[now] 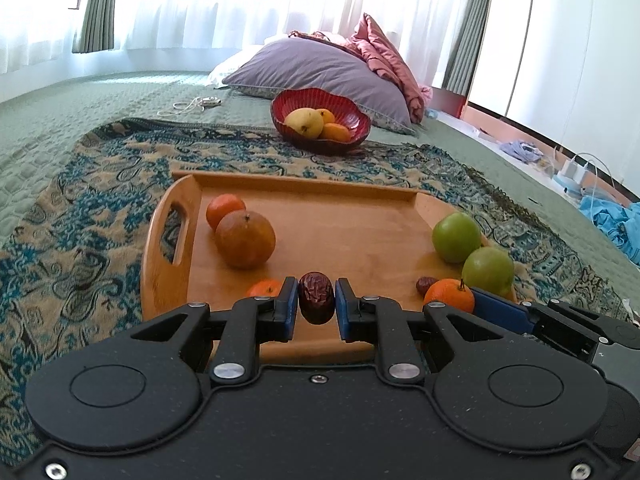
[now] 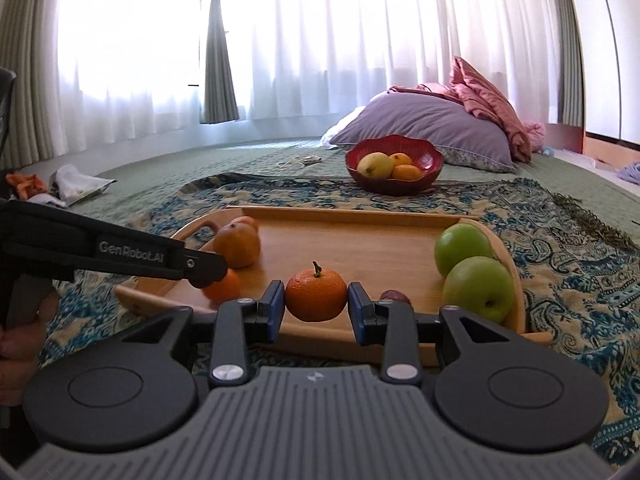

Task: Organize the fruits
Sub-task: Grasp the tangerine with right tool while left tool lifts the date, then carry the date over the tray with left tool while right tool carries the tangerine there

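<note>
A wooden tray (image 1: 360, 216) lies on a patterned cloth. My left gripper (image 1: 316, 302) is shut on a dark brown date (image 1: 316, 298) over the tray's near edge. My right gripper (image 2: 316, 300) is shut on a mandarin with a stem (image 2: 316, 290), which also shows in the left wrist view (image 1: 450, 296). On the tray sit a large brownish orange fruit (image 1: 246, 240), a mandarin behind it (image 1: 224, 210), another mandarin (image 1: 266, 288), two green apples (image 1: 456, 236) (image 1: 488, 270) and a second date (image 1: 426, 285). A red bowl (image 1: 320, 120) beyond holds a yellow pear and two oranges.
A grey pillow (image 1: 320, 68) and pink bedding (image 1: 384, 56) lie behind the bowl on the green quilt. A white cable (image 1: 192, 104) lies at the back left. Chargers and blue cloth (image 1: 612, 220) sit off the right edge. Wrappers (image 2: 76, 184) lie at the left.
</note>
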A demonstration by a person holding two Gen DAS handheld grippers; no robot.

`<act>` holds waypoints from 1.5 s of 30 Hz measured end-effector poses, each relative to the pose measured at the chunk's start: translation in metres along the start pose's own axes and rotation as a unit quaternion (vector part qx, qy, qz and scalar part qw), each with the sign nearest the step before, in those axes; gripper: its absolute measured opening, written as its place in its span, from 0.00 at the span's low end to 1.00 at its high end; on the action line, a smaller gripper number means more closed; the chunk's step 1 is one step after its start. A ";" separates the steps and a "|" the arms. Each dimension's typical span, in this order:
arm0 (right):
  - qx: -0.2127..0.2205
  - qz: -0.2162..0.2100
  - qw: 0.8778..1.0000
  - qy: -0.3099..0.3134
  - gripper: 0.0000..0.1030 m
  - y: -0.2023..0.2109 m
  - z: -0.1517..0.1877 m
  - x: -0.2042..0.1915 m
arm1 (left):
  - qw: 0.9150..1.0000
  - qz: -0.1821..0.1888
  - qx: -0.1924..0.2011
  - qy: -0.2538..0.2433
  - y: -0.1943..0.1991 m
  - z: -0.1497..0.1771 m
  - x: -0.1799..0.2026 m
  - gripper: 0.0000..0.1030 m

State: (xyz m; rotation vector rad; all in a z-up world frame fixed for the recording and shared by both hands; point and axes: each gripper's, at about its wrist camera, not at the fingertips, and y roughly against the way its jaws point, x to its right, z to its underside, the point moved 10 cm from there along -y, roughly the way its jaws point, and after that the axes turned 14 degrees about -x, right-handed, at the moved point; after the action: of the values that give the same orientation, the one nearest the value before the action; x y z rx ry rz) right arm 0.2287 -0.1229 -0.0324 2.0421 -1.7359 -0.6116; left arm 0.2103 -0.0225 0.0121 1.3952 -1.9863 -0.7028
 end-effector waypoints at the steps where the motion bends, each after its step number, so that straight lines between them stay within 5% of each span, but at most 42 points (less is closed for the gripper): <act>1: -0.002 0.000 1.000 -0.001 0.38 -0.001 -0.001 0.002 | 1.000 -0.001 0.001 0.000 -0.001 -0.002 0.000 0.18; 33: -0.084 0.004 0.996 -0.042 0.38 -0.088 -0.083 0.063 | 0.998 -0.040 -0.051 0.010 -0.080 -0.107 -0.026 0.18; 45: -0.126 0.010 0.989 -0.074 0.39 -0.129 -0.089 0.082 | 0.995 -0.052 -0.085 0.023 -0.127 -0.114 -0.031 0.18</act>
State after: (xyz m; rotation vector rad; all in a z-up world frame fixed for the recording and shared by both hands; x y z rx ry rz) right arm 0.3957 -0.1828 -0.0364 1.8424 -1.6591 -0.9460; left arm 0.3811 -0.0408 -0.0071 1.4063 -1.7847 -0.8569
